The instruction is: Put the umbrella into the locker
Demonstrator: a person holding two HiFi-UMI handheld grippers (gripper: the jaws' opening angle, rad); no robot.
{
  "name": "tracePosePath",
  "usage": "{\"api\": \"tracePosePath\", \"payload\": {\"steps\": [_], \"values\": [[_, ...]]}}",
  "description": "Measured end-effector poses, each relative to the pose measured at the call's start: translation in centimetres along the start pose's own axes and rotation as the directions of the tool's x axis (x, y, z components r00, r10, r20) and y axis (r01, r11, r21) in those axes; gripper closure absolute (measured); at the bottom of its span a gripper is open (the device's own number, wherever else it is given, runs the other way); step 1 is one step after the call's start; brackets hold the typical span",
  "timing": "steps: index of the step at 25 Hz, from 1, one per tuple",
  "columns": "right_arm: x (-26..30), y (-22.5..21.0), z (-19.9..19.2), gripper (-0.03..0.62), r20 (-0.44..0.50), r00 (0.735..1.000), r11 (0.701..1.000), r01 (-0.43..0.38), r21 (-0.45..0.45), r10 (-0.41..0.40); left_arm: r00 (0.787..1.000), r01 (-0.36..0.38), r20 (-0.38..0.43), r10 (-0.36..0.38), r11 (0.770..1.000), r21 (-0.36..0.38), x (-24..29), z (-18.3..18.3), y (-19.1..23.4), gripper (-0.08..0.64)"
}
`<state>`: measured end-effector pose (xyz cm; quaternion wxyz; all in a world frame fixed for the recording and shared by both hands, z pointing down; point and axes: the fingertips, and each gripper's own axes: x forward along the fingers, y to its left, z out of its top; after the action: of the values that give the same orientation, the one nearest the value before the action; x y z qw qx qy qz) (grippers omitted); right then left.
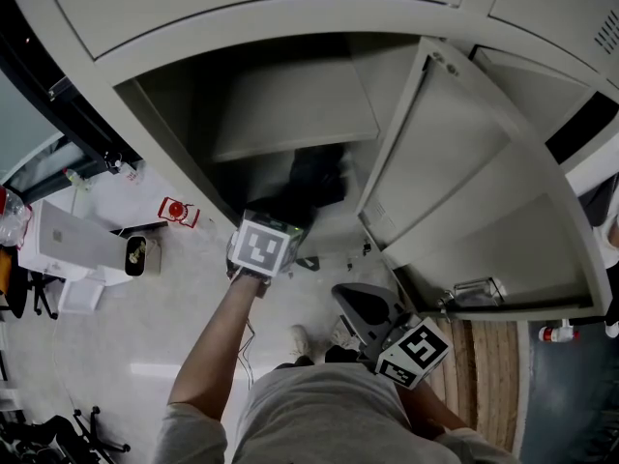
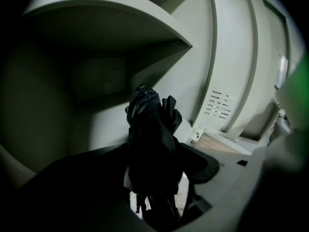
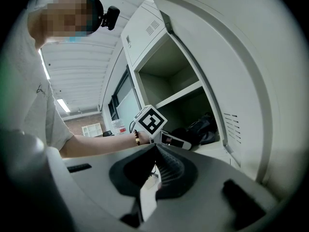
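Observation:
The black folded umbrella lies in the lower compartment of the open grey locker, under its shelf. My left gripper reaches into that compartment. In the left gripper view the umbrella stands up between the jaws of the left gripper, which are spread wide with light showing beside the right pad. The right gripper view shows the umbrella behind the left gripper's marker cube. My right gripper hangs back in front of the locker door, its jaws shut on nothing.
The locker door swings out to the right, with a handle near its edge. On the floor to the left are a red object and a white box. A fire extinguisher lies at the right. My feet stand below the locker.

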<state>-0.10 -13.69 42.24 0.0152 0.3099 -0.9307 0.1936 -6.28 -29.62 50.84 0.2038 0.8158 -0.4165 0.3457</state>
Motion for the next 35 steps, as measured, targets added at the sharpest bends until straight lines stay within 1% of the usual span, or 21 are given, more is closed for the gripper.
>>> {"api": "tracePosePath", "payload": {"steps": [5,10,18,23,28,30,35], "values": [[0.0,0.3,-0.2,0.565,-0.011,1.0,1.0,-0.009,-0.004,0.009,0.999,-0.009,0.036,0.009,1.0,0.003,-1.2,-0.4,-0.3,0.241],[0.2,0.7,-0.1,0.565,-0.012,1.0,1.0,-0.02,-0.013,0.02,1.0,-0.009,0.013,0.008,1.0,0.016,-2.1,-2.3,-0.3,0.242],[0.6,1.5,-0.3,0.565,-0.024,0.999,0.999,-0.046,-0.016,0.046,0.996,-0.067,0.058,0.066,0.998,0.015,-4.3,-4.3,-0.2,0.242],[0.8,2.0,-0.4,0.565,-0.026,0.998,0.998,-0.058,-0.017,0.058,0.997,-0.07,0.045,0.07,0.998,0.005,-5.2,-6.1,-0.6,0.242],[0.8,2.3,-0.4,0.565,-0.026,0.998,0.998,-0.06,-0.019,0.059,0.998,-0.068,0.013,0.068,0.998,-0.002,-5.4,-8.5,-0.9,0.244],[0.8,2.3,-0.4,0.565,-0.027,0.998,0.998,-0.058,-0.021,0.058,0.997,-0.069,0.016,0.069,0.998,-0.01,-5.7,-9.0,-1.1,0.246],[0.8,2.6,-0.4,0.565,-0.025,0.998,0.998,-0.057,-0.022,0.057,0.996,-0.081,0.028,0.082,0.997,-0.019,-5.9,-9.3,-1.1,0.298]]}}
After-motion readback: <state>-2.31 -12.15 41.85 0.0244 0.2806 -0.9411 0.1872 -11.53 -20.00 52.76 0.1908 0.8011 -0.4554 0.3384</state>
